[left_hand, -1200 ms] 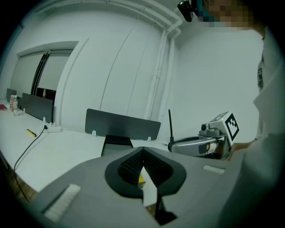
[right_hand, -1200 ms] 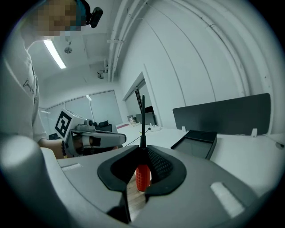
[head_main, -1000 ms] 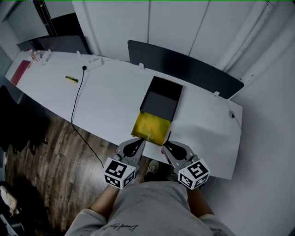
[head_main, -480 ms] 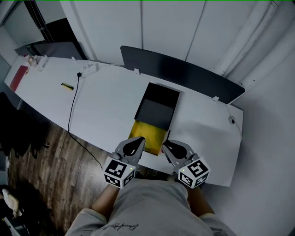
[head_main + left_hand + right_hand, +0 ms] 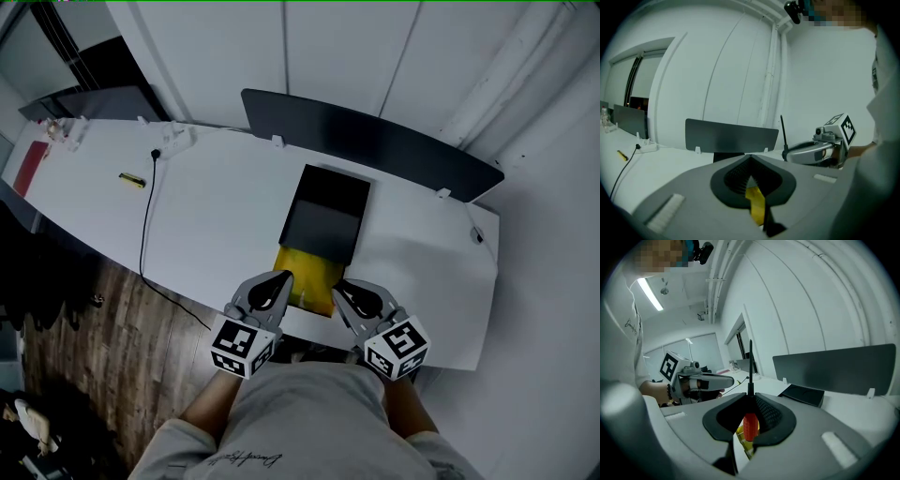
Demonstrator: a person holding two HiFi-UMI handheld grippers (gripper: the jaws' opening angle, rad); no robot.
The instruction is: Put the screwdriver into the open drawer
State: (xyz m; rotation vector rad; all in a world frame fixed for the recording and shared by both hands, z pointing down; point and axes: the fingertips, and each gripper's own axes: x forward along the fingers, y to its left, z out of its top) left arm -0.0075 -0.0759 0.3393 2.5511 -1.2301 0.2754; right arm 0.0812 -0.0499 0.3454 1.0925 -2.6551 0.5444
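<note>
Over the white worktop (image 5: 216, 206), by the open drawer (image 5: 309, 272) at its near edge, the right hand-held gripper (image 5: 750, 397) clamps the screwdriver (image 5: 750, 425) by its ribbed red handle, probably the best hold on a tool that looks light and stiff, while the left hand-held gripper (image 5: 750, 159) is closed and empty.

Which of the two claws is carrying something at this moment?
The right claw: it grips the screwdriver by its red handle, with the shaft sticking out in front. The left claw is shut and empty.
</note>
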